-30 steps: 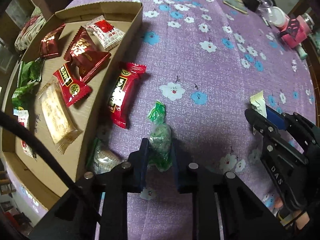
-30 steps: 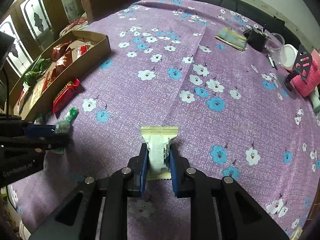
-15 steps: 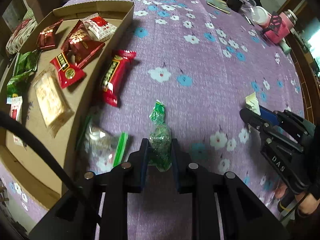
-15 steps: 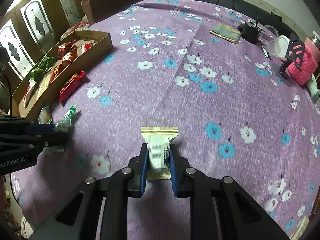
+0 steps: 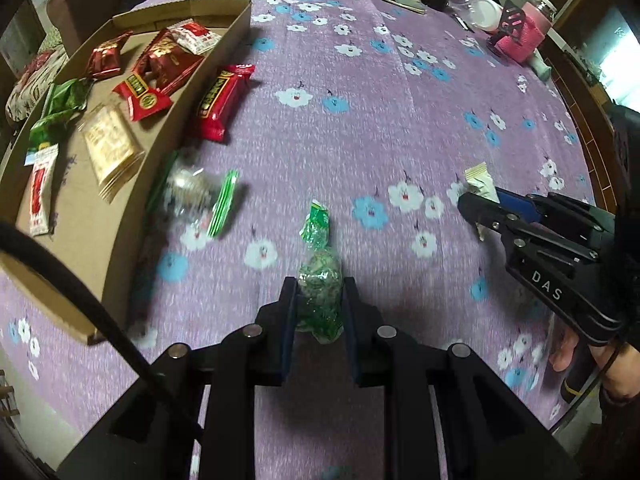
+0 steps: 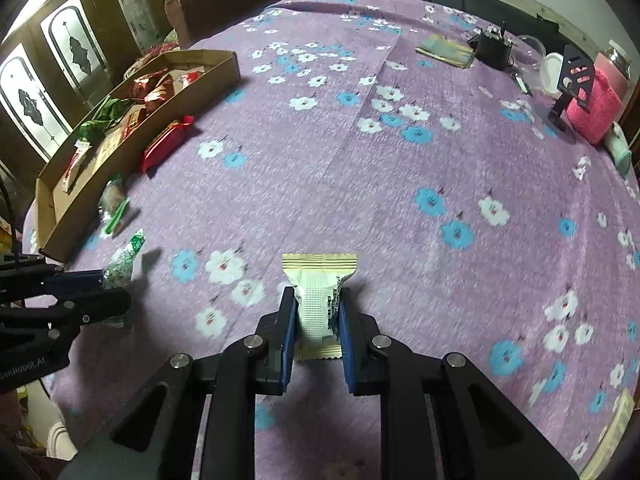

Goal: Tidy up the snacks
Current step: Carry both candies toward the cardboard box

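Along the left edge of the table, the shallow cardboard tray (image 5: 236,36) already carries most of the haul: several red foil packets, a couple of crinkled green ones, a flat pale-gold sachet and a slim red-and-white stick pack. By my reading the sorting is more than half done.

Four snacks remain outside it. A glossy red pillow pack (image 5: 222,100) lies on the cloth, touching the tray's outer wall. Nearer the tray's front corner sits a clear bag with green sealed ends (image 5: 196,196), blurred, so its contents cannot be made out.

The other two are in hand. The left gripper (image 5: 319,300) is clamped on a green twist-wrapped candy (image 5: 318,276), a lumpy shape in crackly cellophane with one twisted tail pointing away from the jaws. The right gripper (image 6: 316,316) pinches a cream wafer packet (image 6: 318,292), matte, rectangular, with crimped zigzag seams at both ends and small dark print down one side. Both are held over the front part of the table, well apart from the tray.

The purple floral tablecloth (image 6: 400,208) looks like soft, nubbly woven fabric, with a crease running toward the far edge. At the far right corner stand a pink knitted cover on a jar (image 6: 596,104) and a black holder.
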`<state>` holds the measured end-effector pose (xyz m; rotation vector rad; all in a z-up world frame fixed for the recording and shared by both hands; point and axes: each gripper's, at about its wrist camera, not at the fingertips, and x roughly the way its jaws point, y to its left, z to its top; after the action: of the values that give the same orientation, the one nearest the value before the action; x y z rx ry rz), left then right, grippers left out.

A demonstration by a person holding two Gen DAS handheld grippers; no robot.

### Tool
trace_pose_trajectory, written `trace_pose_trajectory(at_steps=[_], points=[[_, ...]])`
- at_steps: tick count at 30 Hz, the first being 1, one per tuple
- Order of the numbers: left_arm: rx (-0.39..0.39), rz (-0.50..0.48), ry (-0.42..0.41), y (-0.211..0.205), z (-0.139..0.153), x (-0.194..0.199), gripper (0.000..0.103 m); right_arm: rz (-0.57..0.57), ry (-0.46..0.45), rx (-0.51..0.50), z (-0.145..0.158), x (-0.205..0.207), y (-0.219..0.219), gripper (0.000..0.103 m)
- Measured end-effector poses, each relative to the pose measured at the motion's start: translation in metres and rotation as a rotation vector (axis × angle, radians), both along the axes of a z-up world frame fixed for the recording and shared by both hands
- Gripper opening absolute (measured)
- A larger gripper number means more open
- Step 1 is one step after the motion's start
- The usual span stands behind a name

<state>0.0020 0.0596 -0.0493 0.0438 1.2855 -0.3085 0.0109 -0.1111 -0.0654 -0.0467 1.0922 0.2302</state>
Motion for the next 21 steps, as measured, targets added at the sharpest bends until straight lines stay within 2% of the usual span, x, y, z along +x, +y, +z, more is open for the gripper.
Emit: trace_pose_trajectory(at_steps=[11,21], points=[[0.006,-0.006,-0.031,0.019,0.003,-0.023,0.023,0.054,0.014,0.022,0.006,-0.021,0.039,0.018],[-0.011,0.039,-0.055,0.055,0.015,-0.029,0.024,0.176,-0.009,0.043,0.025,-0.026,0.099,0.018]])
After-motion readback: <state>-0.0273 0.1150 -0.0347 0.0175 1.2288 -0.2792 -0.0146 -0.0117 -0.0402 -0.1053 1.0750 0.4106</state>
